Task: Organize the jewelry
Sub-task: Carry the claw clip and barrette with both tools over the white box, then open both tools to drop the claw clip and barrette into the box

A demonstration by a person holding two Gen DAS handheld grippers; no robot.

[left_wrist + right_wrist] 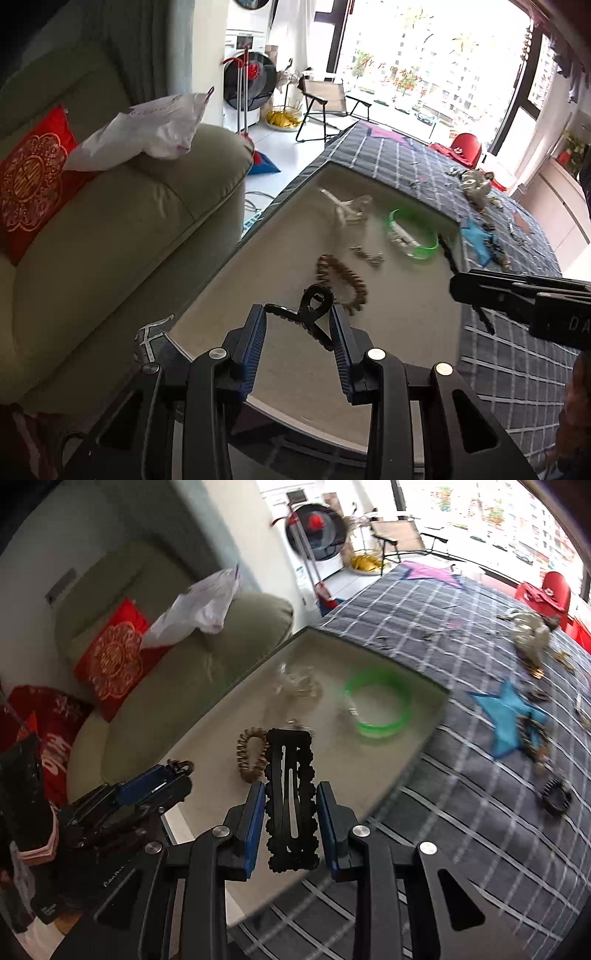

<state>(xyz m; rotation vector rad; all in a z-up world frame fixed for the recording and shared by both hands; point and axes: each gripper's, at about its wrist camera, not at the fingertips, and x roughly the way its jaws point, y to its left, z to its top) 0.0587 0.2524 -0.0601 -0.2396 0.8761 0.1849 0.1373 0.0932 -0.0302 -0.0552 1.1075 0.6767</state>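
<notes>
A shallow beige tray (pixel 406 332) (pixel 369 771) lies on a checked dark cloth. In it are a green bangle (pixel 413 236) (pixel 380 705), a brown bead bracelet (pixel 343 277) (pixel 251 753) and silvery chains (pixel 351 210) (pixel 295 683). My left gripper (pixel 297 321) is shut on a black claw hair clip (pixel 314 306) over the tray's near end. My right gripper (pixel 290 812) is shut on a flat black scalloped hair clip (pixel 290 801) above the tray's near edge. Each gripper shows in the other's view: the right (pixel 517 302), the left (pixel 155 786).
Loose jewelry (pixel 476 184) (pixel 532 638) and a black clip (pixel 556 797) lie scattered on the checked cloth (pixel 461 830), which has blue star patches (pixel 506 716). A green sofa (pixel 129 221) with a red cushion (pixel 33 177) and a white bag (pixel 147 129) stands left.
</notes>
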